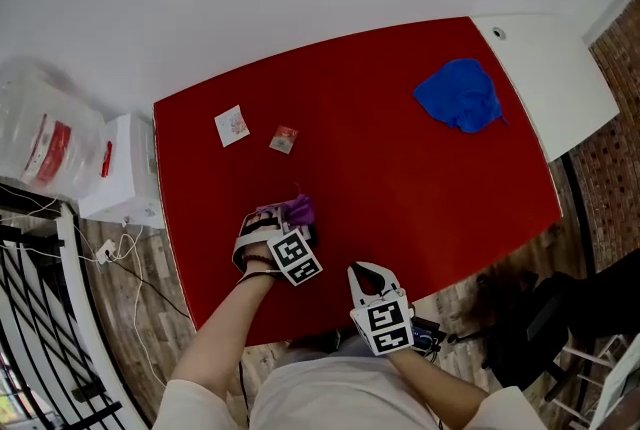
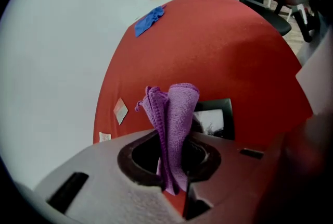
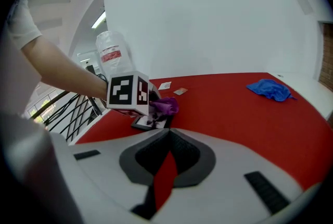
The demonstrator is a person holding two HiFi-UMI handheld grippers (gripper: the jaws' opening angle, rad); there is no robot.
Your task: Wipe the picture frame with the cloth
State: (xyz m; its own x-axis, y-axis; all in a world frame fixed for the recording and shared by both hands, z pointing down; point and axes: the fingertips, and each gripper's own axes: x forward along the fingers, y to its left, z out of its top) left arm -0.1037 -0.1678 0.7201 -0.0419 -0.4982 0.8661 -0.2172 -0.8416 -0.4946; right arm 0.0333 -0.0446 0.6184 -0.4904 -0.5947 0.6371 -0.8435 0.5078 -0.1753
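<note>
My right claw (image 3: 167, 133) hovers at the red table's (image 1: 400, 178) near edge, closed and empty. My left claw (image 2: 174, 142) pinches a folded purple cloth (image 2: 177, 106) over the black picture frame (image 2: 214, 120), which lies flat near that edge. A blue rag (image 1: 460, 95) lies by the far right corner.

The left gripper (image 1: 286, 224) was held forward of the right one, its jaws closed on a folded purple cloth (image 2: 178, 107) that stood up between them. Its marker cube (image 1: 295, 258) sat on top, tilted toward the person. The left forearm (image 1: 222, 330) reached in from the lower left, bare below a short white sleeve (image 3: 21, 15), and was bent at the wrist. The right gripper (image 1: 368, 274) hung nearer the body, just beside the left and apart from it. Its jaws met at the tips with nothing gripped. Its cube (image 1: 388, 323) faced upward, and the right forearm (image 1: 442, 386) ran back toward the torso.
</note>
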